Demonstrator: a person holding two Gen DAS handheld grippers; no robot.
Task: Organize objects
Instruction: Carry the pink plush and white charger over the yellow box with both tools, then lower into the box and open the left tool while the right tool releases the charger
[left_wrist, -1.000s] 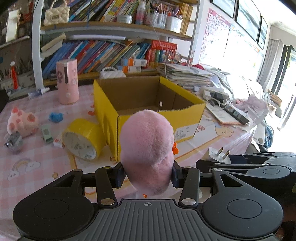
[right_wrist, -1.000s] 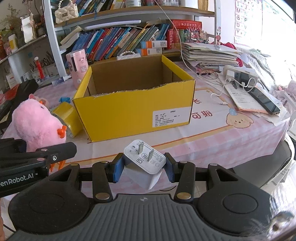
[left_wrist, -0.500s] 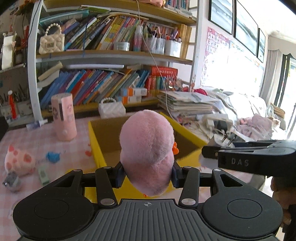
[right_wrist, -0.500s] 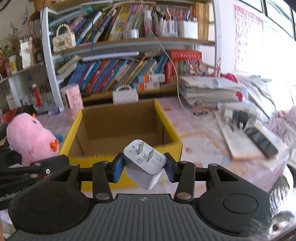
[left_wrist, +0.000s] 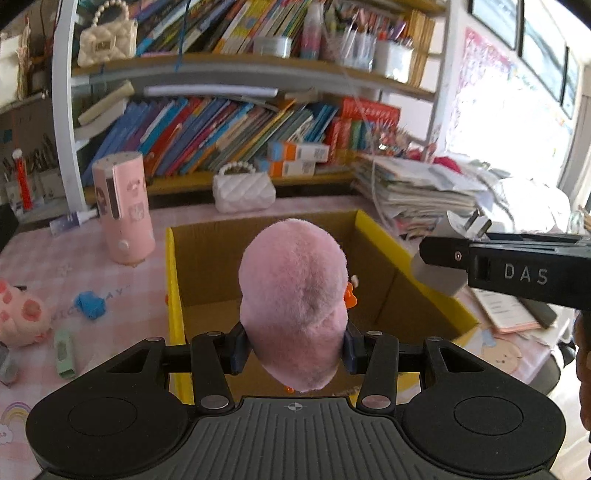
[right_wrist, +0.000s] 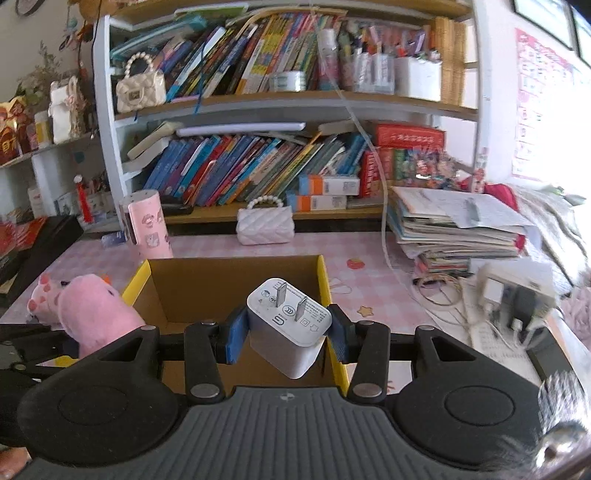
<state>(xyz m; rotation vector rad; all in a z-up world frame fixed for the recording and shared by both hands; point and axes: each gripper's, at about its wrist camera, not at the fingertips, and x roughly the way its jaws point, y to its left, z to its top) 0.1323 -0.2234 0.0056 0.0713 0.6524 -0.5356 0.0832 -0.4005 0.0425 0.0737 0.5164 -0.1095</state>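
My left gripper (left_wrist: 293, 349) is shut on a pink plush toy (left_wrist: 293, 299) and holds it above the open yellow cardboard box (left_wrist: 173, 295). My right gripper (right_wrist: 284, 334) is shut on a white plug charger (right_wrist: 288, 325), prongs up, above the box (right_wrist: 325, 280) near its right wall. The right gripper with the charger (left_wrist: 439, 273) shows at the right of the left wrist view. The plush toy (right_wrist: 96, 317) shows at the left of the right wrist view. The box inside looks bare where visible.
On the pink tablecloth left of the box: a pink cylinder (left_wrist: 123, 210), a blue bit (left_wrist: 90, 304), a green item (left_wrist: 64, 354), a pink spotted plush (left_wrist: 22, 317). A white purse (right_wrist: 266, 225) stands behind. Stacked papers (right_wrist: 454, 229) and cables (right_wrist: 517, 291) lie right. Bookshelves stand behind.
Both grippers have risen and moved forward over the box, each keeping its object. The views now look down into the box from above.
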